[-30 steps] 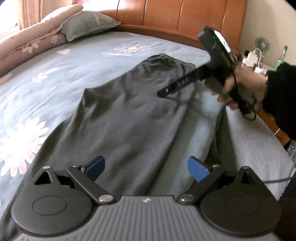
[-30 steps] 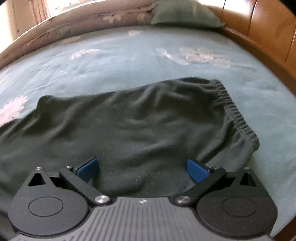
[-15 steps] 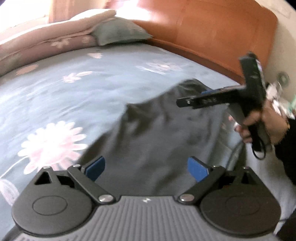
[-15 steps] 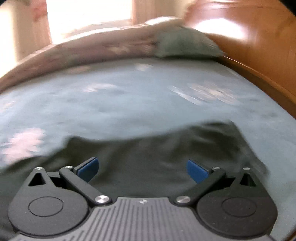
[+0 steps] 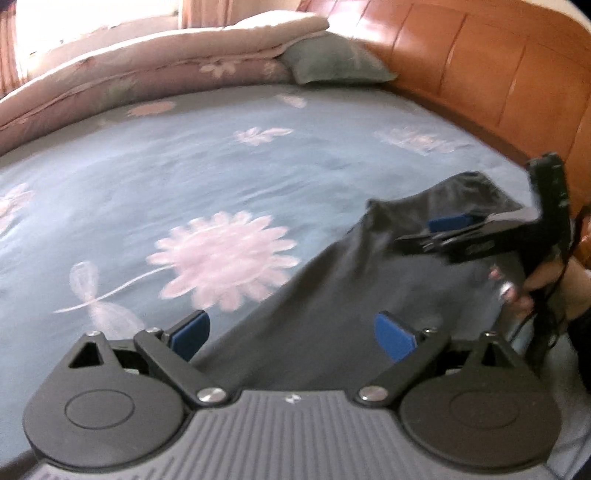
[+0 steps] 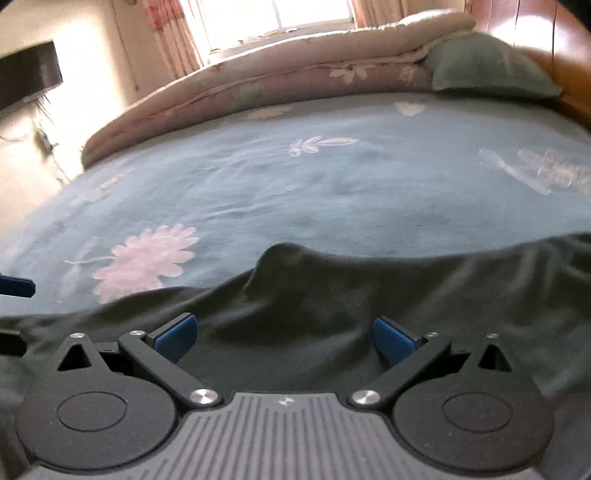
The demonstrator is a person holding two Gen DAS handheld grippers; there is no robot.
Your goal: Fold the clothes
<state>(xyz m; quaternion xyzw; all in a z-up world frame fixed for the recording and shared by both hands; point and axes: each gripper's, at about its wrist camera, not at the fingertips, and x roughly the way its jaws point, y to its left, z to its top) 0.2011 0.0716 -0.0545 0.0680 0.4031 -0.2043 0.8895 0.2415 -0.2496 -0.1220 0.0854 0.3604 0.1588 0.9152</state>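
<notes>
Dark grey trousers (image 5: 354, 288) lie flat along the near side of a blue flowered bed sheet (image 5: 184, 177); a raised crease shows in the cloth (image 6: 288, 266). My left gripper (image 5: 291, 332) hovers open just above the trousers, its blue pads (image 5: 190, 332) wide apart with nothing between them. My right gripper (image 6: 282, 338) is open too, low over the dark cloth. In the left wrist view the right gripper (image 5: 436, 236) is seen from the side above the trousers, held by a hand (image 5: 546, 284). The waistband is out of sight.
A folded pinkish quilt (image 6: 295, 81) and a grey-green pillow (image 6: 487, 66) lie at the far side of the bed. The orange wooden headboard (image 5: 480, 66) curves along the right. A window (image 6: 310, 18) and a dark screen (image 6: 26, 74) stand beyond.
Both grippers have swung leftward and tilted up, so the views now show more of the bed's far side. The trousers lie as before. Both grippers stay open.
</notes>
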